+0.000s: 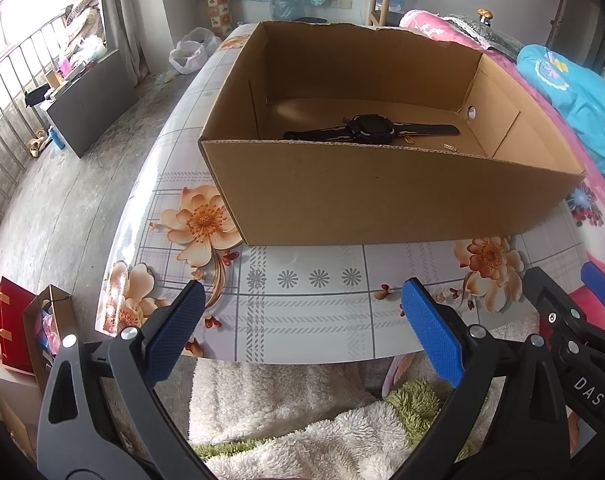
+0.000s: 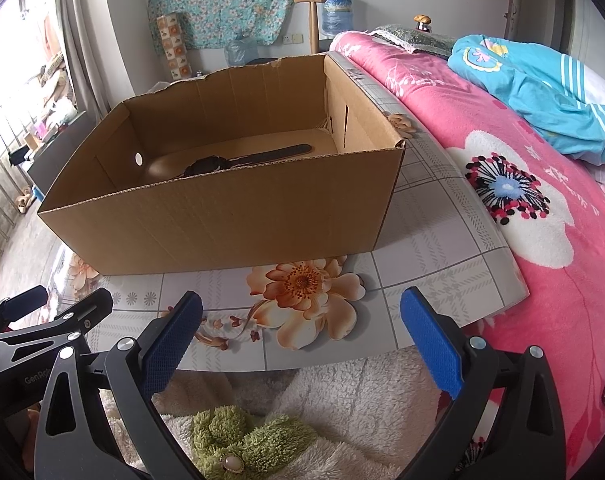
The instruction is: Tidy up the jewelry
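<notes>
Both hand-held grippers are just hanging out at the near edge of the table [image 1: 302, 320], nothing in either one. The left hand-held gripper [image 1: 302, 332] has its blue pads spread wide apart, and the right hand-held gripper [image 2: 302, 336] is spread the same way, sitting just beside the left one. Under them there's a fluffy white blanket [image 2: 342, 400] with a fuzzy green patch [image 2: 238, 436] that has a small pearl-looking brooch [image 2: 232, 463] on it. Further out from the grippers, the table has a flowery cover and a big open cardboard box [image 1: 382, 200] standing on it, a bit back from the near edge. Inside the box, on the bottom, lies a black watch [image 1: 372, 130] with the strap stretched flat. Close to the watch, toward the box's front wall, there's a small gold ring-like thing [image 1: 409, 140] and a tiny chain-ish piece [image 1: 450, 147], too small to really tell what they are. In the right wrist view only part of the watch [image 2: 222, 164] pokes above the box's front wall. To the right of the box is a bed with a pink flower blanket [image 2: 522, 220].
</notes>
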